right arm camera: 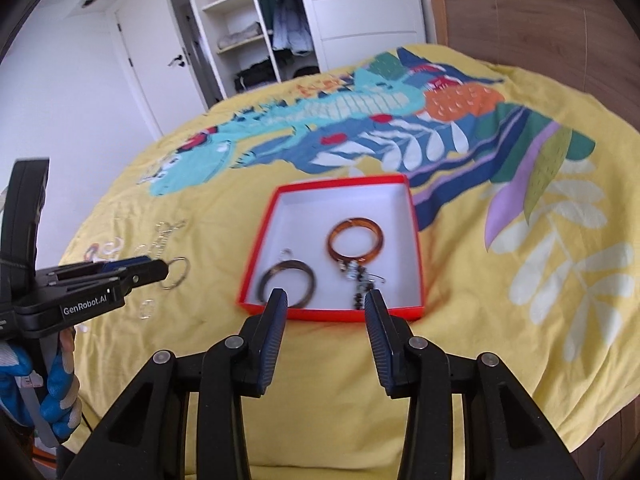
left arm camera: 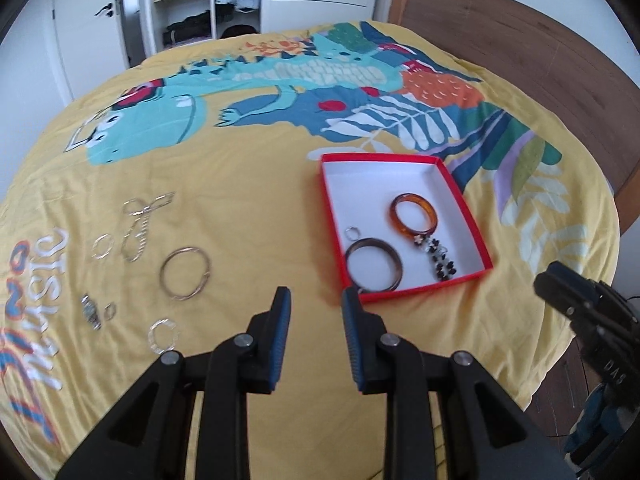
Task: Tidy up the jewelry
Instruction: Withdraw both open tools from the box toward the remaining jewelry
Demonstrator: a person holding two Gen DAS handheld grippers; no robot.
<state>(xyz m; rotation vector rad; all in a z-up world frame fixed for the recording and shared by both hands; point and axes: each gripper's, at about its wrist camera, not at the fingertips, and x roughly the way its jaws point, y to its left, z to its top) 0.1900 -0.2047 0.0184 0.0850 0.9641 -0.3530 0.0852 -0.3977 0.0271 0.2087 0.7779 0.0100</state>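
Note:
A red box point(left arm camera: 425, 286) with a white inside lies on the yellow bedspread. In it are an amber bangle point(left arm camera: 414, 216), a dark bangle point(left arm camera: 374, 265), a small ring point(left arm camera: 352, 233) and a beaded piece point(left arm camera: 440, 259). To its left on the cloth lie a silver bangle point(left arm camera: 186, 274), a chain point(left arm camera: 140, 224), a watch-like piece point(left arm camera: 90, 312) and several small rings. My left gripper point(left arm camera: 316, 304) hangs open and empty above the cloth between the loose pieces and the box. My right gripper point(right arm camera: 326, 300) is open and empty above the box's point(right arm camera: 332, 314) near rim.
The bed point(left arm camera: 240, 160) carries a dinosaur print, with a wooden headboard point(left arm camera: 520, 52) at the right. An open wardrobe point(right arm camera: 248, 40) and a door point(right arm camera: 160, 60) stand beyond it. A hand in a blue glove point(right arm camera: 56, 392) holds the left gripper point(right arm camera: 158, 269).

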